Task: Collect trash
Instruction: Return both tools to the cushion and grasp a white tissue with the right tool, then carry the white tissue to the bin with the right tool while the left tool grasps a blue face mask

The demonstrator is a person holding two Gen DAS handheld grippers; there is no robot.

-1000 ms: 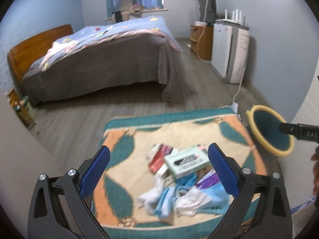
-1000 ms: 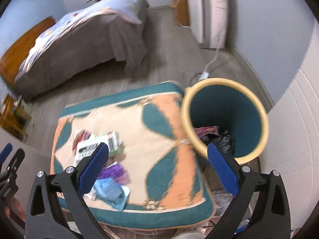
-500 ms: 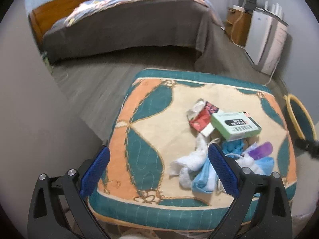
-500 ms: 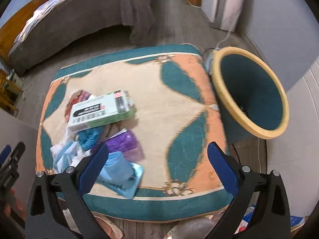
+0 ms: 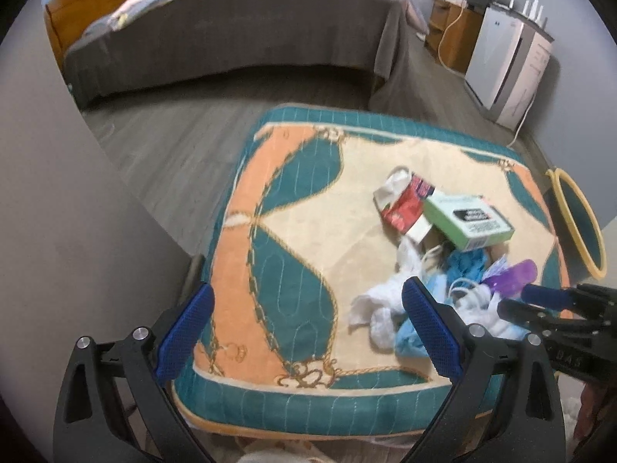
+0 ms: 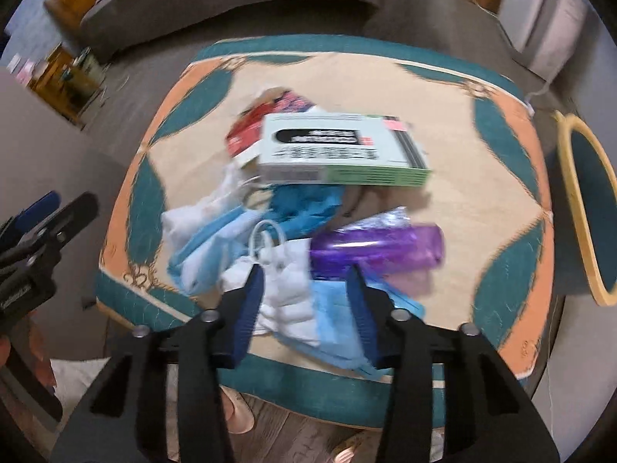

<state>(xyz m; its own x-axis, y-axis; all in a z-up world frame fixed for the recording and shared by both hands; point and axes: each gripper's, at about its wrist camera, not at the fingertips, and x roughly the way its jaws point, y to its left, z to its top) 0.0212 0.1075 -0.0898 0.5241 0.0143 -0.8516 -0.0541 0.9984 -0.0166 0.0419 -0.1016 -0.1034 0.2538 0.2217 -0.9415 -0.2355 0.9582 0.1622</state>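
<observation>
A trash pile lies on a padded stool with a teal and orange cover (image 5: 270, 254): a green and white box (image 6: 339, 150), a red wrapper (image 5: 405, 208), a purple wrapper (image 6: 378, 247), and white and blue face masks (image 6: 289, 293). My right gripper (image 6: 306, 308) hangs low over the near masks, jaws half closed around a white mask, not clamped. It also shows in the left wrist view (image 5: 540, 305). My left gripper (image 5: 304, 332) is wide open and empty above the stool's front left part. A teal bin with a yellow rim (image 6: 590, 208) stands right of the stool.
A bed with a grey cover (image 5: 231, 34) stands behind the stool across grey wood floor. A white appliance (image 5: 509, 77) and a wooden cabinet (image 5: 451, 38) stand along the right wall. A grey wall (image 5: 58, 231) is close on the left.
My right gripper has dropped toward the masks and its jaws have narrowed from wide open. My left gripper has shifted left and lower, staying open.
</observation>
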